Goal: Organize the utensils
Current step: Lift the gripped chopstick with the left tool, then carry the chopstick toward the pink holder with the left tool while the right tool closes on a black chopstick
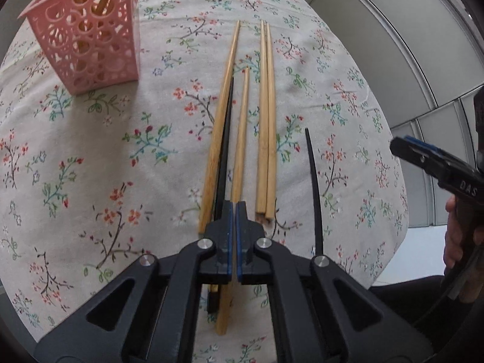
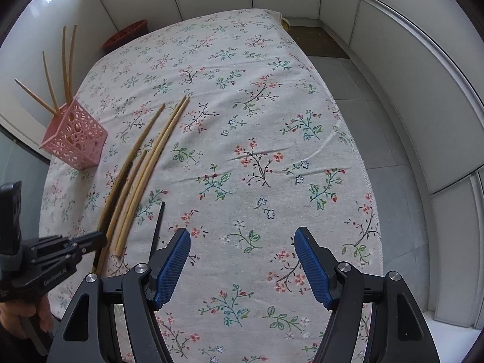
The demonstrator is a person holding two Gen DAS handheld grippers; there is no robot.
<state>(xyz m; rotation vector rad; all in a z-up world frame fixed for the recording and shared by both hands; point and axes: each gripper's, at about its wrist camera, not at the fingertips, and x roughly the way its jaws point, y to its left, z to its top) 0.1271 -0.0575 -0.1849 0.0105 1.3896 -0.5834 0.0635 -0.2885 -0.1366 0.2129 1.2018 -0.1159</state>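
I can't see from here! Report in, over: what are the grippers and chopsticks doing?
Left gripper shut on a wooden chopstick. Right gripper open, empty. Others lie loose on cloth; pink holder unobstructed.

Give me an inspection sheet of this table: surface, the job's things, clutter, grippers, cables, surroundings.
Surface: floral cloth covering the table.
Job's things: pink holder with upright chopsticks in it; four wooden chopsticks and two black chopsticks lie loose on the cloth.
Clutter: red-brown basket past the far edge.
Grippers: left gripper shut, over the loose chopsticks, grip unclear; right gripper open, empty, over bare cloth.
Cables: nothing seen.
Surroundings: white panels, grey floor.
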